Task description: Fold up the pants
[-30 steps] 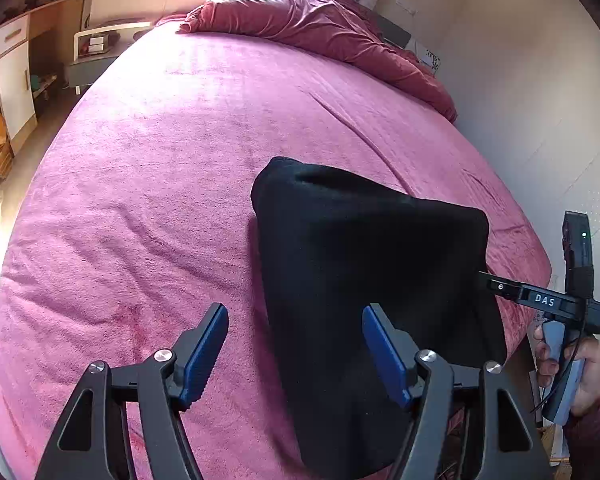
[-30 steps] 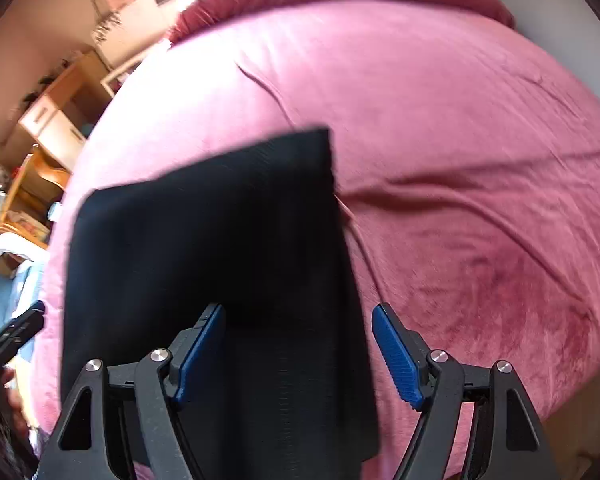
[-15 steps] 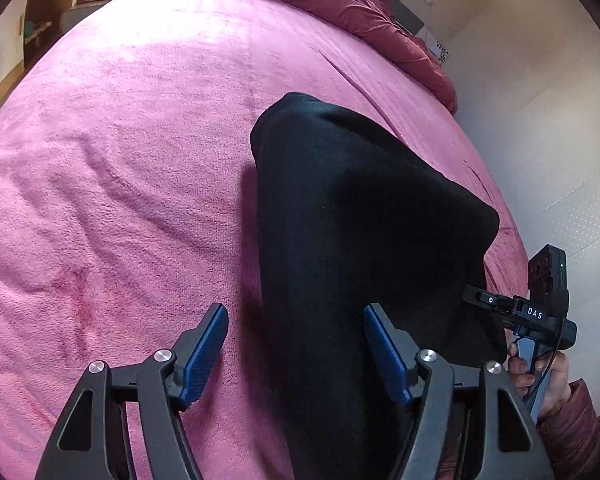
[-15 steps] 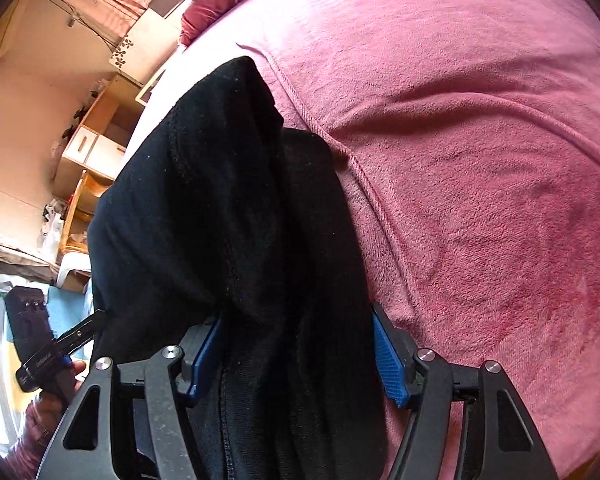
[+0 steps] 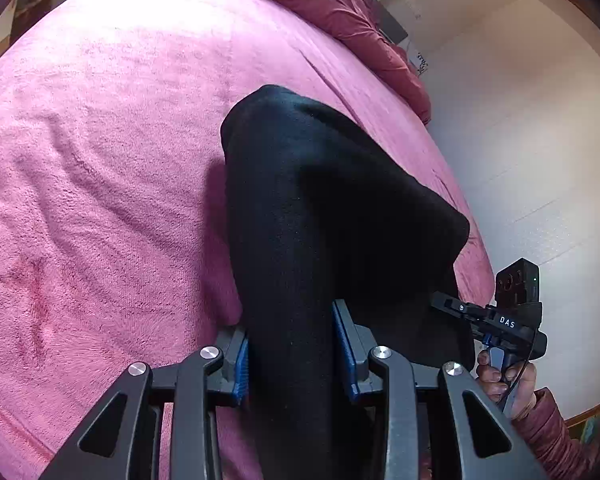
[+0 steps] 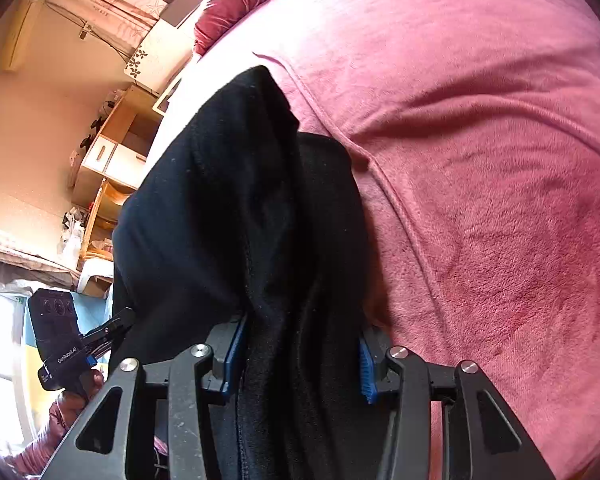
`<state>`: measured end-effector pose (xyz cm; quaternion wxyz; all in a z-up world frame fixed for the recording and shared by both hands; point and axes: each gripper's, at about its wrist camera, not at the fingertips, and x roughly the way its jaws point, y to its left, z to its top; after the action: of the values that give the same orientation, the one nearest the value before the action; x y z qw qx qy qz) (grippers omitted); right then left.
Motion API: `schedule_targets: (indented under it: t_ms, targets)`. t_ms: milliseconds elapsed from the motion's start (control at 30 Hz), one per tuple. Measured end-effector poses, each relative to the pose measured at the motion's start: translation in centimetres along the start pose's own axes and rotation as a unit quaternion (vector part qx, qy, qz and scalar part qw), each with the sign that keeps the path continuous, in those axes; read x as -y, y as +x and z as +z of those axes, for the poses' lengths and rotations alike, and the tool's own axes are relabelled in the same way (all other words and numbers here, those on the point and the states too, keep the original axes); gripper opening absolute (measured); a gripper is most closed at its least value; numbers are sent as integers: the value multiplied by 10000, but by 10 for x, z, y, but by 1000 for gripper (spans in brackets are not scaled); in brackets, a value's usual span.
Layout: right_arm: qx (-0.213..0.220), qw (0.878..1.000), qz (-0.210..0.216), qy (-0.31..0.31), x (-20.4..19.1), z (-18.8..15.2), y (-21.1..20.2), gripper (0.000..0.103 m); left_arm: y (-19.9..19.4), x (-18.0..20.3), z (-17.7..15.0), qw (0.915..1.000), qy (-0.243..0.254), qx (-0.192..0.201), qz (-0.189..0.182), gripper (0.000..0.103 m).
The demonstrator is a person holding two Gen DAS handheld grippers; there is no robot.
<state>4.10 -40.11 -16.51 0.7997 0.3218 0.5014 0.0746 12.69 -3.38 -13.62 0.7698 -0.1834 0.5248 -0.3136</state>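
Observation:
The black pants (image 5: 324,208) lie folded on the pink bed, with the near edge bunched up. My left gripper (image 5: 294,354) is shut on that near edge at its left side, the cloth filling the gap between the blue pads. My right gripper (image 6: 300,354) is shut on the pants (image 6: 236,208) at the right side; a thick fold rises between its fingers. Each gripper shows in the other's view: the right gripper (image 5: 500,320) at the pants' far side, the left gripper (image 6: 72,344) at the lower left.
The pink blanket (image 5: 112,168) covers the bed. A crumpled red duvet (image 5: 332,4) lies at the head. A white wall (image 5: 540,152) runs close along the right side. Wooden shelves and a cabinet (image 6: 112,152) stand past the left side.
Both grippers were open above the pants a second ago. They moved down onto the near edge and closed on it. The cloth now bunches up between the fingers.

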Motion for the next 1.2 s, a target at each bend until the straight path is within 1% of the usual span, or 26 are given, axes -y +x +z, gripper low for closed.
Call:
schedule_targets:
  t_ms: [100, 167, 267, 333, 500, 633, 700, 767, 800, 833, 900, 933, 1000, 1033, 1100, 1200]
  targets:
    - [15, 9999, 54, -163, -16, 8, -4, 43, -16, 5, 1, 9998, 67, 182, -57, 33]
    - [4, 9994, 114, -326, -30, 15, -1, 42, -29, 6, 4, 9993, 158, 347, 17, 33]
    - [23, 9982, 279, -522, -52, 33, 9, 42, -50, 0, 17, 9981, 161, 593, 89, 33]
    - [11, 9973, 373, -630, -69, 48, 22, 42, -63, -7, 29, 9969, 178, 746, 193, 33]
    - [-94, 9944, 509, -926, -116, 91, 65, 42, -87, -38, 69, 9930, 9, 1052, 546, 33]
    - [-172, 9929, 539, -1047, -146, 121, 91, 42, -96, -67, 99, 9907, -201, 1141, 719, 33]
    - [-210, 9924, 510, -1103, -159, 128, 98, 42, -94, -80, 114, 9892, -285, 1164, 841, 34]
    - [-287, 9930, 456, -1049, -160, 136, 111, 43, -87, -91, 125, 9889, -315, 1099, 949, 35]
    - [-338, 9933, 398, -1026, -158, 139, 118, 43, -80, -99, 129, 9888, -406, 1033, 999, 35]
    - [-423, 9939, 262, -988, -155, 140, 127, 43, -70, -105, 131, 9891, -509, 927, 1027, 35]
    - [-607, 9940, 31, -907, -145, 136, 149, 47, -46, -119, 131, 9874, -580, 653, 1323, 39]
    - [-555, 9948, 110, -843, -139, 134, 154, 48, -39, -123, 126, 9874, -578, 629, 1330, 40]
    - [-483, 9953, 276, -786, -132, 132, 154, 49, -36, -122, 123, 9867, -450, 761, 1363, 42]
    - [-464, 9952, 296, -804, -130, 131, 153, 49, -38, -124, 119, 9866, -488, 783, 1348, 42]
    - [-469, 9950, 267, -840, -129, 130, 150, 49, -38, -123, 118, 9859, -511, 787, 1387, 44]
    - [-484, 9953, 179, -818, -141, 133, 153, 51, -41, -114, 118, 9824, -505, 855, 1579, 46]
